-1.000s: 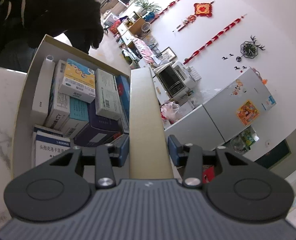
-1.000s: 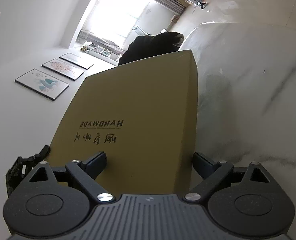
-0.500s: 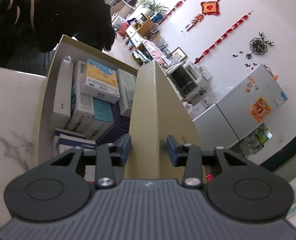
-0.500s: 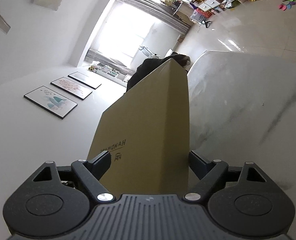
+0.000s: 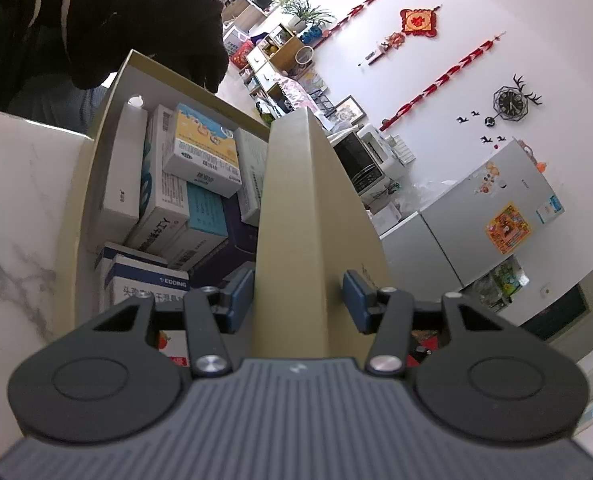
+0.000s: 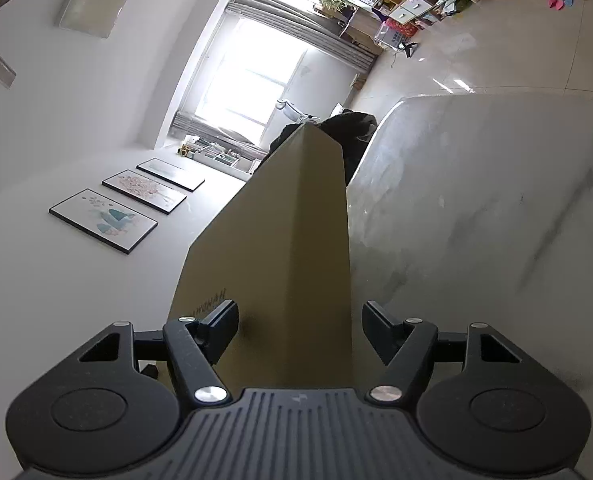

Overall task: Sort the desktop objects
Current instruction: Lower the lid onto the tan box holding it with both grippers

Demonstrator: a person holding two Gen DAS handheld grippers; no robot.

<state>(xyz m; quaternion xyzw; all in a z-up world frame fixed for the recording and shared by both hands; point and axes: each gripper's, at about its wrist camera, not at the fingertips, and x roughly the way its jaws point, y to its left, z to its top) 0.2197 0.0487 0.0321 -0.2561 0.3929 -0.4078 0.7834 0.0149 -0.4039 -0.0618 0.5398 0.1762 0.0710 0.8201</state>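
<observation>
An open tan cardboard box (image 5: 82, 208) stands on the white marble table (image 5: 12, 208), packed with several medicine cartons, a yellow-topped one (image 5: 204, 148) uppermost. Its tan lid (image 5: 296, 200) stands on edge along the box's right side. My left gripper (image 5: 298, 300) straddles the lid's near edge; its jaws are opening, and the right pad stands off the cardboard. In the right wrist view the same lid (image 6: 288, 240) runs away between the jaws of my right gripper (image 6: 300, 328), which are closing with a gap on the right side. The box is hidden there.
A person's dark fuzzy sleeve (image 5: 136, 20) hangs over the box's far end. A red-and-white packet (image 5: 172, 346) lies under my left gripper. Marble tabletop (image 6: 476, 208) spreads right of the lid. A fridge (image 5: 476, 224) and a microwave (image 5: 360, 164) stand beyond the table.
The left jaws have widened around the lid. The right jaws have narrowed, and the lid has gone from showing its broad printed face to nearly edge-on.
</observation>
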